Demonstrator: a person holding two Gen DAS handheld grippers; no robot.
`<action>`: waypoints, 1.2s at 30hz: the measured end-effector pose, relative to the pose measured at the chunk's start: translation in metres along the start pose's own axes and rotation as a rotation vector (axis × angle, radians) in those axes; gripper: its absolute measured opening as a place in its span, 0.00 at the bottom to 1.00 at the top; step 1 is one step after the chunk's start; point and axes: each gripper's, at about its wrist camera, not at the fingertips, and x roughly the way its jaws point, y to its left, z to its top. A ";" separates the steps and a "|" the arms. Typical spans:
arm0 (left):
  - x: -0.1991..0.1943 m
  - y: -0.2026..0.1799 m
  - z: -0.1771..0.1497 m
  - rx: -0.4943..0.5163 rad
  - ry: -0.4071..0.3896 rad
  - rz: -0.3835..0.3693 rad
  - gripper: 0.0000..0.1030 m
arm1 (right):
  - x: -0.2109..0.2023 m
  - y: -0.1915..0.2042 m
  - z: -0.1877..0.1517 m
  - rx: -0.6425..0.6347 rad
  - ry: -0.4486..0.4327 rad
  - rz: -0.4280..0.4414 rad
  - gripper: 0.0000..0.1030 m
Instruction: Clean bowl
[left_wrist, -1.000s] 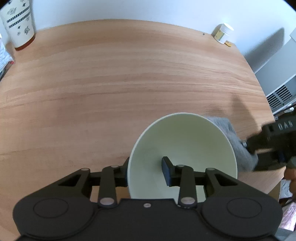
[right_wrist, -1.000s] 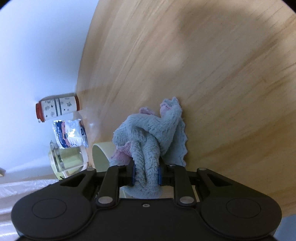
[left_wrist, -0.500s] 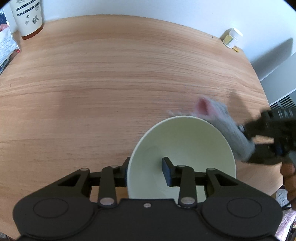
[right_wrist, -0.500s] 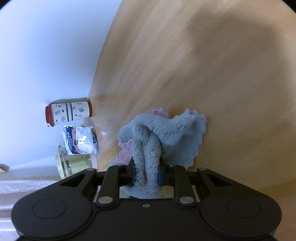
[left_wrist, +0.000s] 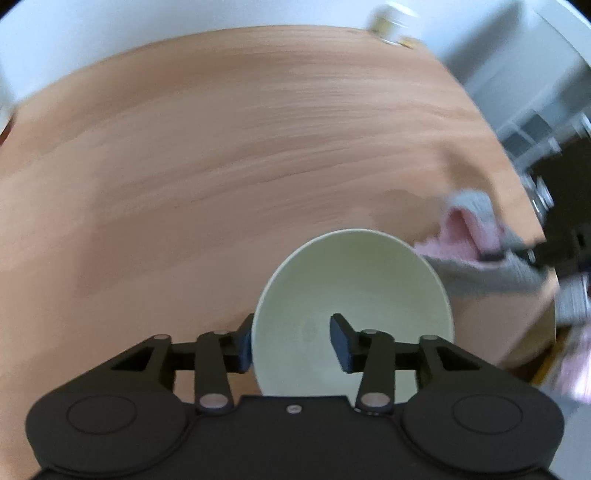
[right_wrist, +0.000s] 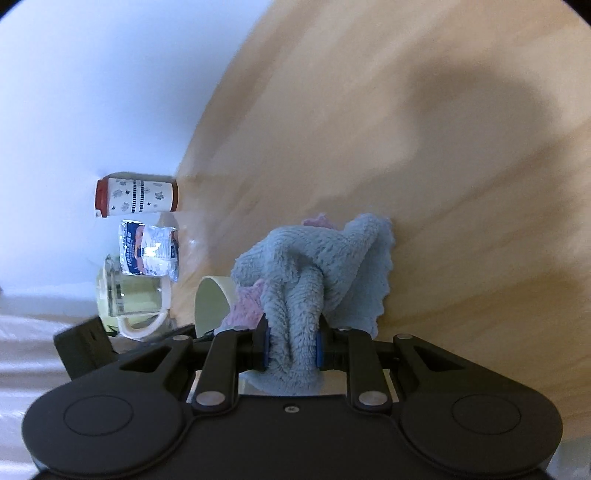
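A pale green bowl is held tilted above the wooden table. My left gripper is shut on the bowl's near rim, one finger inside and one outside. My right gripper is shut on a bunched blue-grey and pink cloth. The cloth hangs just right of the bowl's rim in the left wrist view. The bowl's rim shows left of the cloth in the right wrist view.
A patterned canister with a red lid, a foil packet and a glass jug stand at one table edge. A small jar sits at the far edge. A white appliance stands beyond the table on the right.
The left gripper has swung, tilting the bowl, so the table view shifted and blurred. The cloth stays close to the bowl's right rim and has turned, showing more pink.
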 end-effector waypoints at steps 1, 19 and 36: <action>0.000 0.000 0.004 0.035 0.009 0.000 0.42 | -0.005 0.005 0.000 -0.036 -0.011 -0.014 0.24; 0.022 -0.008 0.039 0.476 0.117 -0.096 0.17 | -0.026 0.016 -0.015 -0.097 -0.060 -0.062 0.24; -0.012 0.055 -0.031 -0.266 -0.089 0.010 0.10 | -0.001 0.036 0.015 -0.213 -0.005 -0.069 0.24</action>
